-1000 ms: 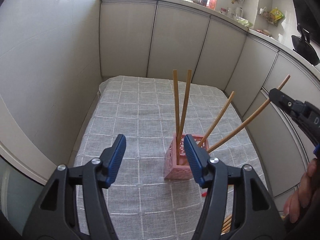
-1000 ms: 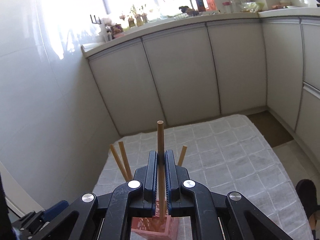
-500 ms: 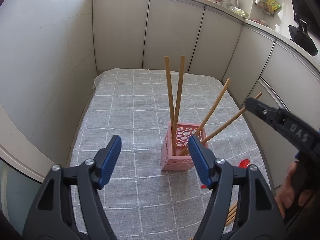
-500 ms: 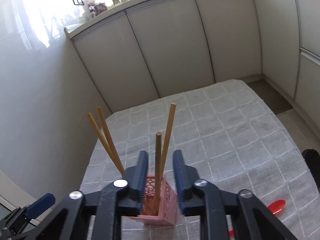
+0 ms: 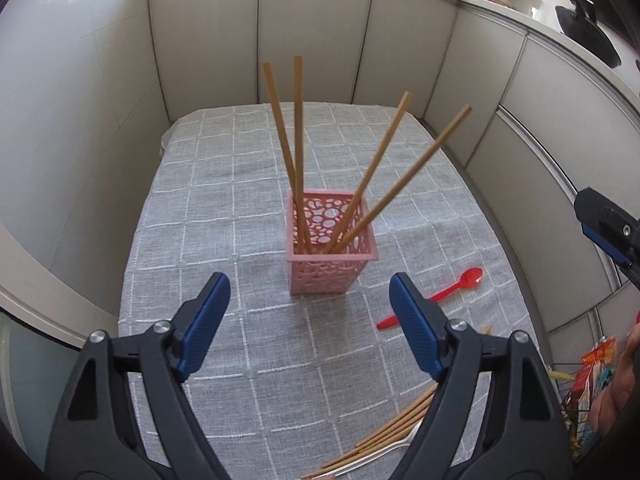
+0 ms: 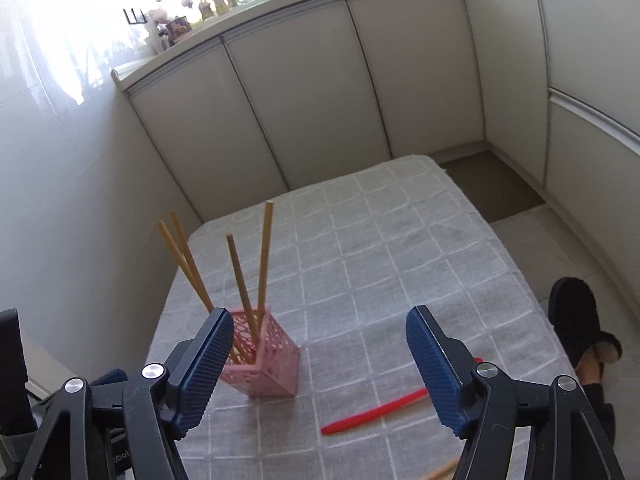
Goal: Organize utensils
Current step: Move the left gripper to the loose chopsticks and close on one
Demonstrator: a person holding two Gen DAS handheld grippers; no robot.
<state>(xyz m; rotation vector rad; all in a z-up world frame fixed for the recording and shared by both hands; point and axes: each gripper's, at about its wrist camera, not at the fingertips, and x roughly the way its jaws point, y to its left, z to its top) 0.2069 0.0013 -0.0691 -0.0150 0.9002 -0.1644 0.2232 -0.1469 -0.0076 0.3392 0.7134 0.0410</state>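
Note:
A pink perforated holder (image 5: 333,246) stands on the grey checked tablecloth (image 5: 224,208) with several wooden chopsticks (image 5: 298,136) leaning in it; it also shows in the right wrist view (image 6: 266,358). A red plastic spoon (image 5: 444,298) lies to its right, also in the right wrist view (image 6: 372,412). More chopsticks and a white fork (image 5: 384,444) lie near the front edge. My left gripper (image 5: 310,326) is open and empty, just short of the holder. My right gripper (image 6: 320,368) is open and empty, above the spoon, to the holder's right.
White cabinet doors (image 6: 360,92) surround the table at the back and right. A wall (image 5: 72,120) runs along the left. A person's black slipper (image 6: 576,320) is on the floor at the right. Snack packets (image 5: 592,376) sit off the table's right front.
My right gripper let go of the chopstick, which now stands in the holder, opened wide and drew back to the right. My left gripper rose and tilted down, staying open.

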